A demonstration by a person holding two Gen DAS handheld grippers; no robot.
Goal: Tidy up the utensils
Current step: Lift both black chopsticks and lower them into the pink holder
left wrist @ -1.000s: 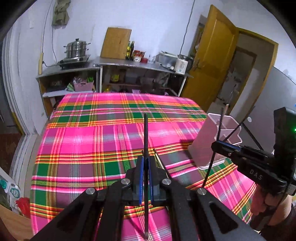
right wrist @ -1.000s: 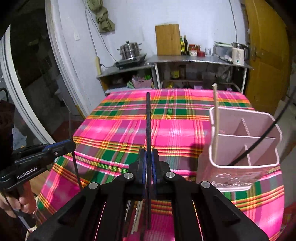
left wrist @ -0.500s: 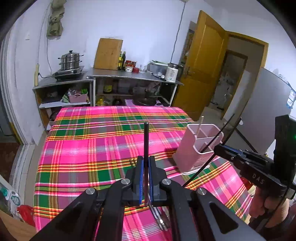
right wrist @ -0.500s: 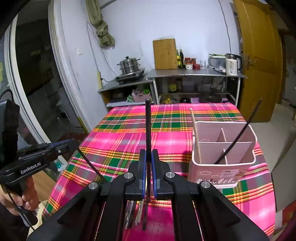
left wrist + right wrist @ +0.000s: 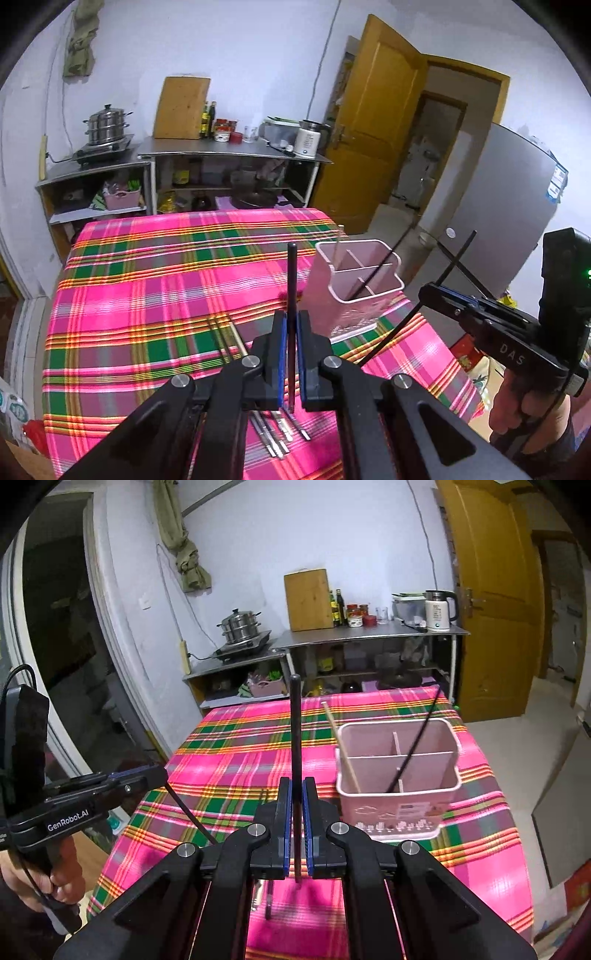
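The holder (image 5: 399, 775) stood near the table's (image 5: 147, 295) right edge, with only two pieces in it: a pale stick (image 5: 341, 747) leaning in its front left compartment and a black stick (image 5: 413, 746) slanting from the front right one. The job looked barely begun. More sticks (image 5: 229, 339) lay loose on the cloth near the front edge, partly hidden under the left gripper (image 5: 291, 354), so most of the sorting was left.

Each gripper was closed on a black chopstick. The left one's chopstick (image 5: 291, 280) stood upright between the blue pads, pinched low on its length, its top well above the fingers. The right gripper (image 5: 295, 827) pinched its chopstick (image 5: 295, 731) the same way, tip upward. Both grippers hung over the front of the table, the holder ahead and to the right of each; neither chopstick was over a compartment yet.
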